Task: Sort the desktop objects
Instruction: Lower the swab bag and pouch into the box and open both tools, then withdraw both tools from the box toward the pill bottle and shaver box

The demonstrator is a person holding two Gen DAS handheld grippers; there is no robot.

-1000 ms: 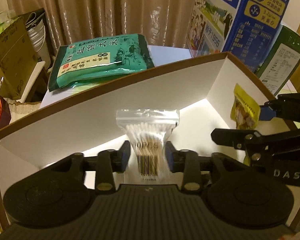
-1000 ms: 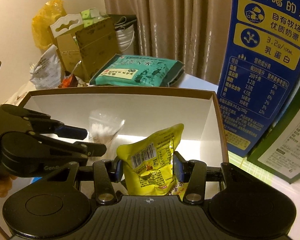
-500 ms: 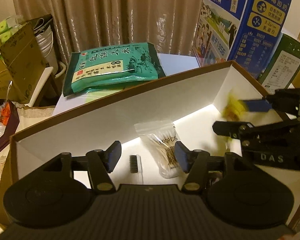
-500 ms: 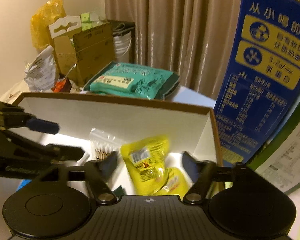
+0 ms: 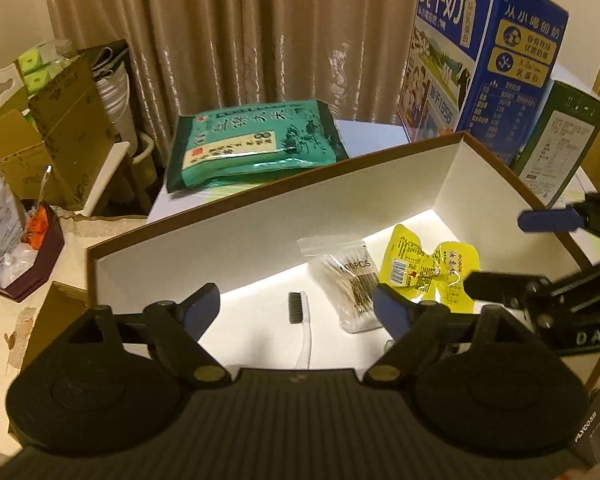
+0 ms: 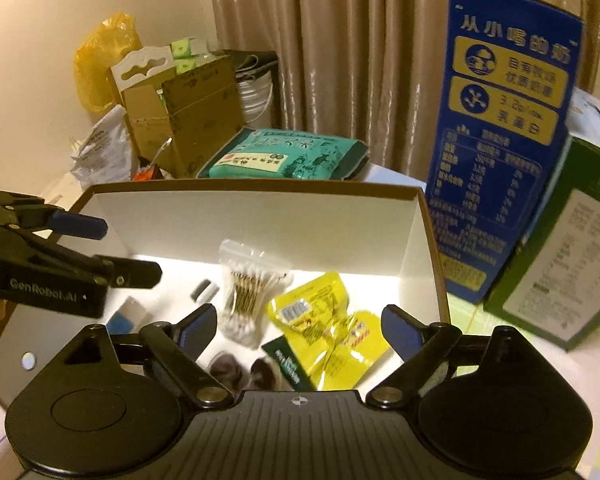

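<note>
A white-lined cardboard box (image 5: pixel 240 236) (image 6: pixel 260 212) sits in front of both grippers. On its floor lie a clear bag of cotton swabs (image 5: pixel 348 276) (image 6: pixel 248 280), yellow snack packets (image 5: pixel 428 268) (image 6: pixel 324 320) and a white toothbrush with black bristles (image 5: pixel 300 324). My left gripper (image 5: pixel 296 308) is open and empty above the box's near side. My right gripper (image 6: pixel 296 326) is open and empty above the yellow packets. Each gripper shows in the other's view, the right (image 5: pixel 548 264) and the left (image 6: pixel 60 252).
A green rice bag (image 5: pixel 252 148) (image 6: pixel 288 156) lies behind the box. A blue milk carton (image 5: pixel 480 56) (image 6: pixel 500 132) and a green box (image 5: pixel 560 144) (image 6: pixel 560 264) stand at the right. Cardboard boxes (image 5: pixel 52 128) clutter the left. A dark green packet (image 6: pixel 288 364) and a small blue item (image 6: pixel 128 316) lie in the box.
My left gripper opened, let the swab bag drop into the box and pulled back up. My right gripper opened and dropped the yellow packet into the box, then drew back.
</note>
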